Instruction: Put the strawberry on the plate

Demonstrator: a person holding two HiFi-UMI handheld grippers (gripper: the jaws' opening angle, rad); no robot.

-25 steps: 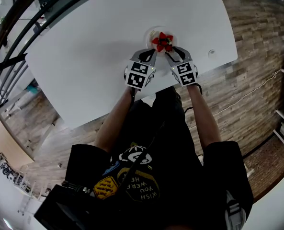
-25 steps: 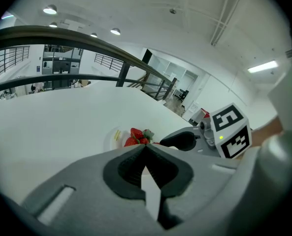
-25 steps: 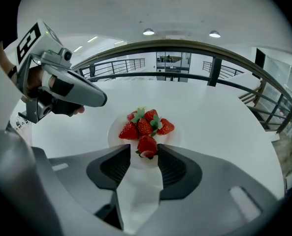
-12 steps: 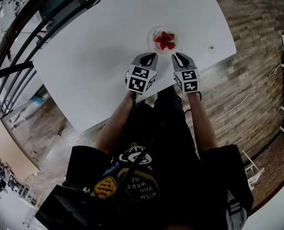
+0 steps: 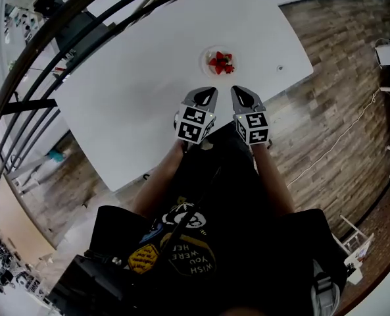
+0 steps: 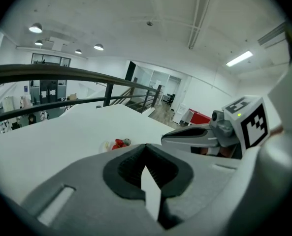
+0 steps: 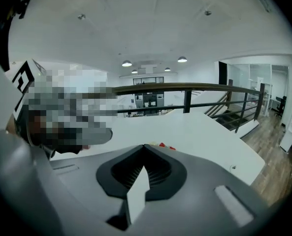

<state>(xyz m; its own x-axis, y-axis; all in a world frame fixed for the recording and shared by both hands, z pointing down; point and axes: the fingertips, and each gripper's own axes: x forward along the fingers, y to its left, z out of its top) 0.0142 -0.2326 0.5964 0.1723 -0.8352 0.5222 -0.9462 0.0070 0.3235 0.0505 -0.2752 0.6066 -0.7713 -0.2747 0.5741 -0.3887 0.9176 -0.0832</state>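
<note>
The red strawberry with its green leafy cap [image 5: 219,62] lies on the small round clear plate [image 5: 206,58], which sits on the white rectangular tabletop [image 5: 135,91], right of the middle and towards the far side. In the left gripper view the strawberry [image 6: 119,143] shows as a red lump on the plate [image 6: 108,145], out ahead of the jaws and well apart from them. In the right gripper view only a sliver of the red fruit [image 7: 166,146] peeks over the closed jaw tips.

Neither gripper touches the fruit or the plate. The left gripper [image 5: 208,92] hangs above the near part of the tabletop, on the near side of the plate. Its jaws are pressed together with nothing between them [image 6: 146,146]. The right gripper [image 5: 237,91] is just beside it on the right, tips pointing towards the plate. Its jaws have just been closing and now meet, with nothing between them [image 7: 145,146]. From the left gripper view its grey closed jaws [image 6: 195,137] show at the right.

A small round fitting [image 5: 280,68] sits on the tabletop near the right edge. Brown wood-plank floor [image 5: 333,104] lies to the right, and a dark metal railing [image 5: 24,64] runs along the far left.
</note>
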